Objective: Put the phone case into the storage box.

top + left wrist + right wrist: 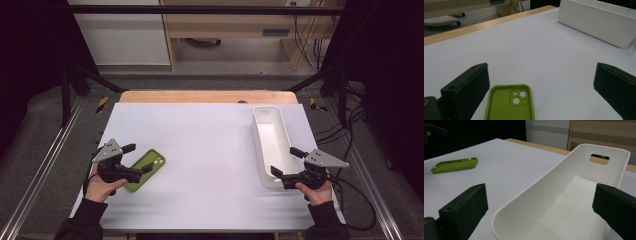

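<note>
A green phone case lies inner side up on the white table, at the front left. My left gripper stands open around its near end, with the case low between the jaws and closer to the left one; no jaw touches it. A long empty white bin stands at the right. My right gripper is open at the bin's near end, its jaws spread to either side of the near wall. The case lies far off in the right gripper view.
The bin has a handle slot in its far end wall. A wooden table edge runs along the back. Metal rails flank the table, and cables trail at the right.
</note>
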Action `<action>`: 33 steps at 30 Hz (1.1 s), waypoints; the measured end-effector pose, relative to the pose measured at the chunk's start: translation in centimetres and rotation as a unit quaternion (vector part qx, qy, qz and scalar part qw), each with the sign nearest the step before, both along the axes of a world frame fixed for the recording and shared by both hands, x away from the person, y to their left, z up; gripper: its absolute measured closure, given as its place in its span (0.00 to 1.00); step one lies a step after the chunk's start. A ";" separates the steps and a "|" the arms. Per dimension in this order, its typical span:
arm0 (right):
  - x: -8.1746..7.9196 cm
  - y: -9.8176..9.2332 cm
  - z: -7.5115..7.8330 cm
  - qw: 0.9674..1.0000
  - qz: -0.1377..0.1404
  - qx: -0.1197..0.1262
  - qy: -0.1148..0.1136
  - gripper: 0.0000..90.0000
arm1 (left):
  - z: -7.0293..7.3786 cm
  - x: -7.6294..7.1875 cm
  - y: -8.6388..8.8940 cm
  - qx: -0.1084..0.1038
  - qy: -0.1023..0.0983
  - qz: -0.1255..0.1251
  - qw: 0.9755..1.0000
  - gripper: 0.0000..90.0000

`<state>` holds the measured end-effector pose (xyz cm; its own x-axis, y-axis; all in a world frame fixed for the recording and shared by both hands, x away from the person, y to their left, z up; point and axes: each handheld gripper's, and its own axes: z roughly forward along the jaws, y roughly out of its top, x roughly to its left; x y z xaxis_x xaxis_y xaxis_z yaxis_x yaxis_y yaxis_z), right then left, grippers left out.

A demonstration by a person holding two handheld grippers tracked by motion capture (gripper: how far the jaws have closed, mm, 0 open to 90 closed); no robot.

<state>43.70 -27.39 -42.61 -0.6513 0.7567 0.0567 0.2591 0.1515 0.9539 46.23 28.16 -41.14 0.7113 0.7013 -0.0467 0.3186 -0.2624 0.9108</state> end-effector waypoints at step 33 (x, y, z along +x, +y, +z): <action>0.0 0.1 0.0 1.000 0.003 -0.003 0.000 0.01 | -2.0 3.2 1.8 0.084 0.068 0.047 0.993 0.01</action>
